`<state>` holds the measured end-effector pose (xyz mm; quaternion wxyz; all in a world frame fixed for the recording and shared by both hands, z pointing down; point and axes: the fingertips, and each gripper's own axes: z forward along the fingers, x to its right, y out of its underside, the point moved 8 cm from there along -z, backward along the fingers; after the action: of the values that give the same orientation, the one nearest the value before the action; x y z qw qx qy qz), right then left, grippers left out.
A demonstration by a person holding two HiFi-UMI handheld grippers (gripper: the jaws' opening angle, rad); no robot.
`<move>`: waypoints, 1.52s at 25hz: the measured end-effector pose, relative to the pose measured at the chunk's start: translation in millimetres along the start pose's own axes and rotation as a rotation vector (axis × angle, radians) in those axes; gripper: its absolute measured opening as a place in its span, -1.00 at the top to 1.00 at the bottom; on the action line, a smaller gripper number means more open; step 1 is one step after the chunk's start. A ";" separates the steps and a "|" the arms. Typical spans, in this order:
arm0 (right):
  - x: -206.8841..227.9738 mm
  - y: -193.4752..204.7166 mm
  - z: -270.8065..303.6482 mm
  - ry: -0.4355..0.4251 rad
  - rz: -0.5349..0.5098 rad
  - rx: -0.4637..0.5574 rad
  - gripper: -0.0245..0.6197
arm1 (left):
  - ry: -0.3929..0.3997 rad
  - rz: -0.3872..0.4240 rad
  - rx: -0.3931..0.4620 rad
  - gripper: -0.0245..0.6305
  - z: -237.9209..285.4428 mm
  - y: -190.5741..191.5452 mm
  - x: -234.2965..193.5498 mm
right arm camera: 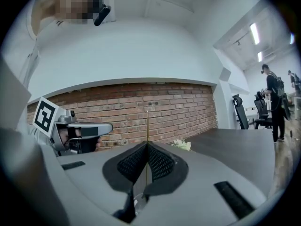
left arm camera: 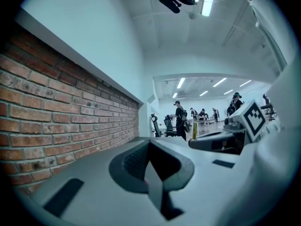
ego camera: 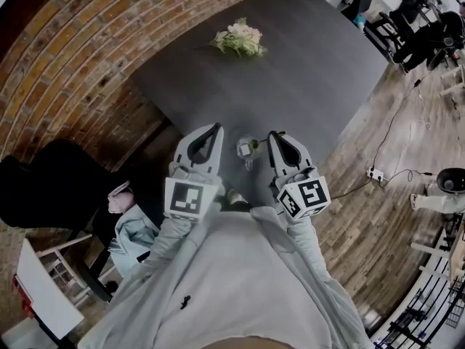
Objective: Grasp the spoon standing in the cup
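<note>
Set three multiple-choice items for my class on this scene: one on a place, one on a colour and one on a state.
1. Where does the bunch of flowers lie?
A. on the far part of the table
B. at the table's near edge
C. under the table

2. What colour is the table top?
A. white
B. dark grey
C. red

3. How do the jaws of the right claw stand?
A. wide apart and empty
B. shut on a flower stem
C. shut on the thin handle of the spoon

Answers:
1 A: the head view shows the flowers near the table's far side, well beyond both claws.
2 B: the top is an even dark grey in the head view.
3 C: the right gripper view shows the jaws together, with the thin gold handle rising from between them.
</note>
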<state>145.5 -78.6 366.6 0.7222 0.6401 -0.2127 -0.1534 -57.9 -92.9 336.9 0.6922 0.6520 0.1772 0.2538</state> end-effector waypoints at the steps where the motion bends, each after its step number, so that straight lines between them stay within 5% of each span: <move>1: -0.9 -5.3 -4.2 0.002 -0.009 0.012 0.88 | -0.004 -0.010 0.000 0.87 -1.4 -1.2 1.1; 21: 16.7 -27.7 -72.9 0.129 -0.070 0.099 0.88 | 0.024 0.032 0.018 0.87 -9.9 -0.8 19.3; 38: 16.8 -26.2 -57.8 0.123 -0.047 0.093 0.88 | 0.007 0.012 -0.003 0.87 -6.4 3.8 8.6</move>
<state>190.4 -40.8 337.3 0.6997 0.6859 -0.1595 -0.1206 -55.1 -82.6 340.8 0.6911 0.6511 0.1754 0.2603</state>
